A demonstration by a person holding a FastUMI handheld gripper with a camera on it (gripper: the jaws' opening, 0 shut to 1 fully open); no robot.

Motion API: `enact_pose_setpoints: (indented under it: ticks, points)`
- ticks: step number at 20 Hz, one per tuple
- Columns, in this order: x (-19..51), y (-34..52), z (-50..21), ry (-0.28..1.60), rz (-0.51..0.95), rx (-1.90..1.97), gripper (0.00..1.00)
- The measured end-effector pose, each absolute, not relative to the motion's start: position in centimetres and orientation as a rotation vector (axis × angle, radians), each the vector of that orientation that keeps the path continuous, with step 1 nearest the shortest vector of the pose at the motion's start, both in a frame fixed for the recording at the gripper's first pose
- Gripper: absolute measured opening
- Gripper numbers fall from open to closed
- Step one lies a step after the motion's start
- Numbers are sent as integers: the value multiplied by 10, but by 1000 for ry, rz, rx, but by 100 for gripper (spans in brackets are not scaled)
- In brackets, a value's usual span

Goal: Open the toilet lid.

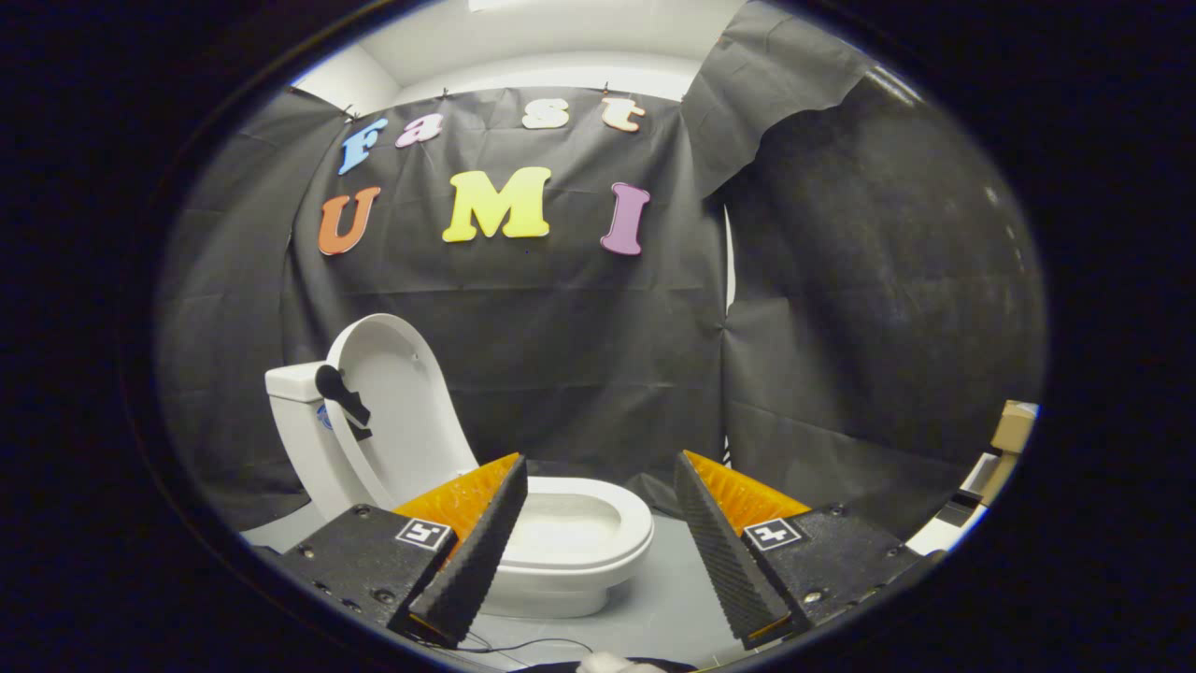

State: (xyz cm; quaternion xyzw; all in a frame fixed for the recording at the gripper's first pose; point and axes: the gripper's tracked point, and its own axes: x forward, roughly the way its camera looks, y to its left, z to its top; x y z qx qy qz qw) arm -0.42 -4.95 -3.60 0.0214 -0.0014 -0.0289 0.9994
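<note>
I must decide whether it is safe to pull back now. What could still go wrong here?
The toilet lid stands raised against the tank, but it looks tilted a little forward, so it might fall back onto the seat. The hand-held gripper is open, holding nothing, close above the bowl; a careless retreat could knock the seat.

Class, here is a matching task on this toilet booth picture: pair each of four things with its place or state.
Things:
1. toilet lid
2. gripper
3. cardboard box
4. toilet seat

Places or states:
A. open, nothing between its fingers
B. raised, leaning back against the tank
C. down on the bowl, just ahead of the fingers
D. far off to the right, beside the black cloth wall

Pairs: 1-B, 2-A, 3-D, 4-C
</note>
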Motion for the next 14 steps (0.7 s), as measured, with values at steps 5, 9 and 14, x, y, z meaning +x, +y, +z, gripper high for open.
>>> enact_pose_setpoints:
  ticks: [5,9,14]
  points:
    - [-5,-50,-34,-6,-58,35,99]
    - [-4,-56,-35,-1,-68,49,99]
    - [-7,-60,-31,-8,-76,53,99]
